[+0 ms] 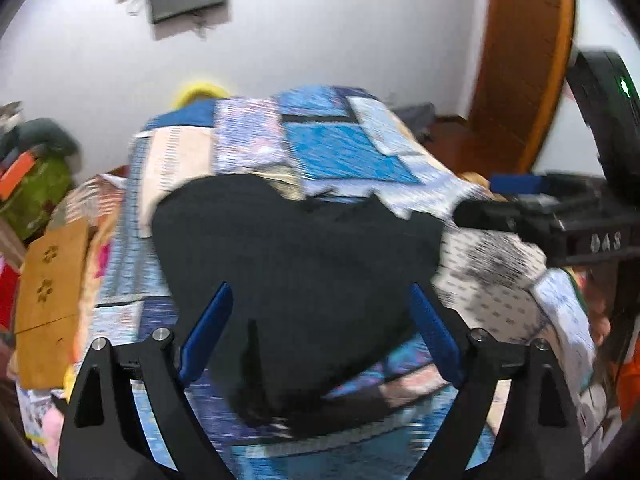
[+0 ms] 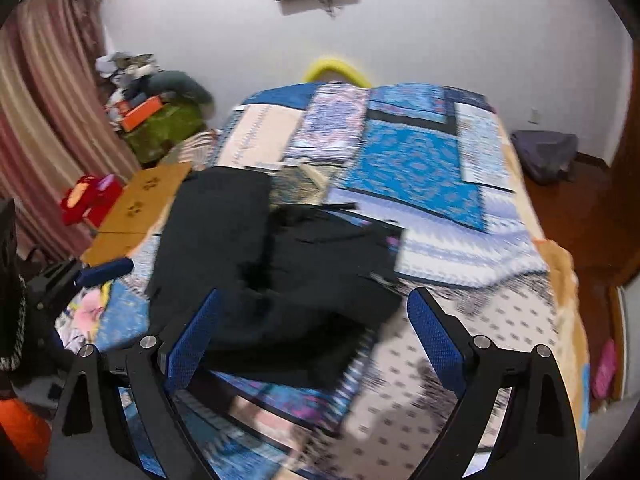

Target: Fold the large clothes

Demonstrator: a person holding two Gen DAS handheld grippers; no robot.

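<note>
A large black garment (image 1: 296, 264) lies bunched on the patchwork bed cover (image 1: 332, 148); it also shows in the right wrist view (image 2: 272, 264), with overlapping layers. My left gripper (image 1: 320, 292) is open and empty, held above the garment's near edge. My right gripper (image 2: 314, 300) is open and empty, above the garment's near right part. The right gripper's body shows at the right of the left wrist view (image 1: 560, 220). A blue fingertip of the left gripper (image 2: 106, 272) shows at the left of the right wrist view.
The patchwork bed cover (image 2: 420, 168) fills the middle. A brown cardboard sheet (image 2: 136, 208) lies at the bed's left edge. A cluttered pile with a green bag (image 2: 164, 128) and curtains (image 2: 44, 120) stand at left. A dark bag (image 2: 544, 152) lies on the floor at right.
</note>
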